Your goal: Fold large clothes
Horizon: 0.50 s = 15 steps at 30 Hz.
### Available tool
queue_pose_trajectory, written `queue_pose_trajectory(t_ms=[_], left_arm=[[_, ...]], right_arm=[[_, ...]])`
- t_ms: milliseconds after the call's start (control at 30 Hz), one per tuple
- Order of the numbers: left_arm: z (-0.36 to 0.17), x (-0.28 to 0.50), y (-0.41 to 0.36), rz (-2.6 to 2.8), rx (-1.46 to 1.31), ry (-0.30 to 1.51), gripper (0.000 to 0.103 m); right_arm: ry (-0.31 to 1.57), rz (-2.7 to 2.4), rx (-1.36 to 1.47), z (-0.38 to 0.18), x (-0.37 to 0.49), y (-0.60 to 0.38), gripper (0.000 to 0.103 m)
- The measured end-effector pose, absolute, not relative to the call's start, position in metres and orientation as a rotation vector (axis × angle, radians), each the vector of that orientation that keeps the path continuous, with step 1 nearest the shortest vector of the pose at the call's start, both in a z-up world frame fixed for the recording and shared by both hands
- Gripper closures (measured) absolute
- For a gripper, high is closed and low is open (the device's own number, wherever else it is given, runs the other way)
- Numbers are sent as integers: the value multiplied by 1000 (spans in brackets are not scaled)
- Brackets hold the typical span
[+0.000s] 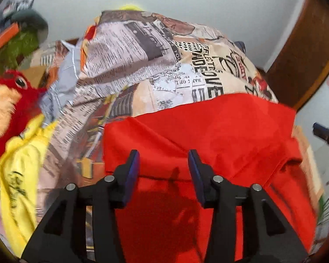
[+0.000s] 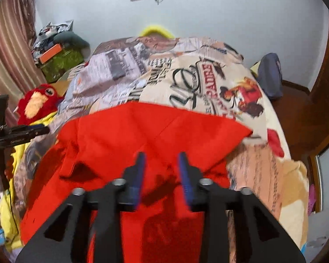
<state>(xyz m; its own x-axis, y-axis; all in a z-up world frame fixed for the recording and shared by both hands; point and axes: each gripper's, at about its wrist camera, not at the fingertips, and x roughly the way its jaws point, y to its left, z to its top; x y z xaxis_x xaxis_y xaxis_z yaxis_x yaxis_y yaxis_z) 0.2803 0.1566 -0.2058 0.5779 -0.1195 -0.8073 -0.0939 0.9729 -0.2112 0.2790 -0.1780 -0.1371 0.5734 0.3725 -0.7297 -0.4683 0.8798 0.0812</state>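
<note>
- The red garment [image 1: 208, 135] lies on the bed, on top of a newspaper-print cover [image 1: 142, 61], at the near edge and just under both grippers.
- The left gripper [image 1: 163, 164] hangs above the cloth with its jaws wide apart and nothing between them.
- The right gripper [image 2: 162, 166] is likewise parted, a bit less wide, and holds nothing; the view is blurred, so I cannot tell whether its tips touch the cloth.
- Risk: the garment is already rumpled, with a fold [image 2: 76, 171] lying loose on its left side. Jaws that close on several layers at once would likely drag the whole bundle, not one edge.
- Risk: the cover beneath is loose and wrinkled. A pinch that goes too deep could catch it along with the garment and pull the bedding up.
- Risk: a yellow cloth [image 1: 19, 175] and a red plush toy [image 1: 8, 109] sit just beside the garment's left edge; a wide sweep to that side could snag them or knock them off.
- Risk: the two grippers are close together, so a fold across the middle could bring them into each other.
- Orientation: the far edge of the garment runs across the bed from left to right, with a blunt corner [image 2: 245, 131] pointing right. From what shows, the long axis seems to run from the near edge away toward the wall, but the near end is hidden under the grippers, so this is a guess.
</note>
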Motion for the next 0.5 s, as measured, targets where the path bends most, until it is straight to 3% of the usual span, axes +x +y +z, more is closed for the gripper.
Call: queue_pose_trajectory(t_ms=[100,400,500], left_arm=[[-214,296,151,-62,-311,974,59],[-261,343,107,-137,-244,1083,54],[-282,335,107,-133,-181,1117,38]], right_arm=[[828,498,-88,-140,296,-169,55],[1060,597,-45,-198,327,-126,54],[1116,589,-76,-214,318,-133,52]])
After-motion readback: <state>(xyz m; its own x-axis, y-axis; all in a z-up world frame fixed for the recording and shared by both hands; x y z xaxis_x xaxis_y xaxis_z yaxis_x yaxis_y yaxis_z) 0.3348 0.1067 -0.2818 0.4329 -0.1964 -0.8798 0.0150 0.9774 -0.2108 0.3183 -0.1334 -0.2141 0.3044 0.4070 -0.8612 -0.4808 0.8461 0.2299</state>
